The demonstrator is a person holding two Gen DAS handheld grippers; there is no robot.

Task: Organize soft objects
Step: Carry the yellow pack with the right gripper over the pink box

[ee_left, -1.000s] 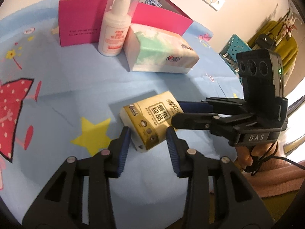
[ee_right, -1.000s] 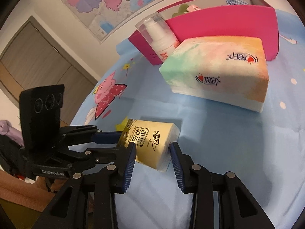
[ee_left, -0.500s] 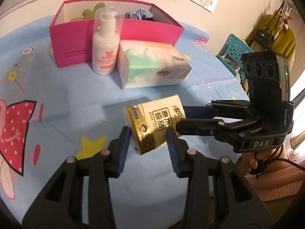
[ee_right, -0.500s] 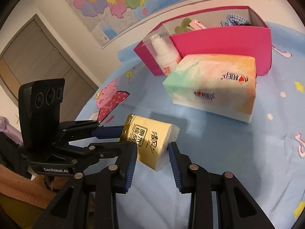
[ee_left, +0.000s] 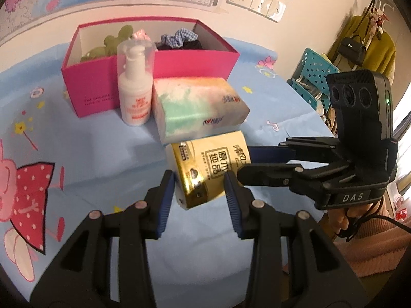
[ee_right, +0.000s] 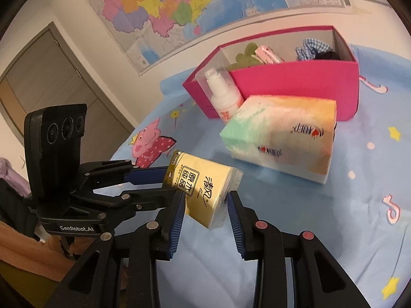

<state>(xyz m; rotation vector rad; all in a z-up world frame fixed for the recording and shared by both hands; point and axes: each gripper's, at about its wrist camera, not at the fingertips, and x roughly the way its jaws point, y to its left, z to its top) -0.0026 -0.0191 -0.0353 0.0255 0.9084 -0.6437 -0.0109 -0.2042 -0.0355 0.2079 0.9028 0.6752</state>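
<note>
Gripping one gold tissue pack [ee_left: 209,170] from two sides: left gripper [ee_left: 199,192] and right gripper [ee_right: 206,209] both have their blue pads closed narrow on it, one at each end. Pack is tilted, lifted clear of the blue cartoon tablecloth [ee_left: 77,138], nothing under it. In the left wrist view the right gripper comes in from the right edge, its fingers [ee_left: 269,177] reaching the pack's far end; a hand [ee_left: 341,218] in a pink sleeve holds that tool. In the right wrist view the left gripper comes in from the left at the pack's other end.

Beyond the pack: pastel tissue pack [ee_left: 197,109] lying flat on the cloth, white pump bottle [ee_left: 134,87] upright just beside it, both in front of the open pink box [ee_left: 159,64]. Box holds a green plush toy [ee_left: 113,42], a pink item and a blue checked scrunchie [ee_left: 179,36]. Map on wall behind [ee_right: 179,2].
</note>
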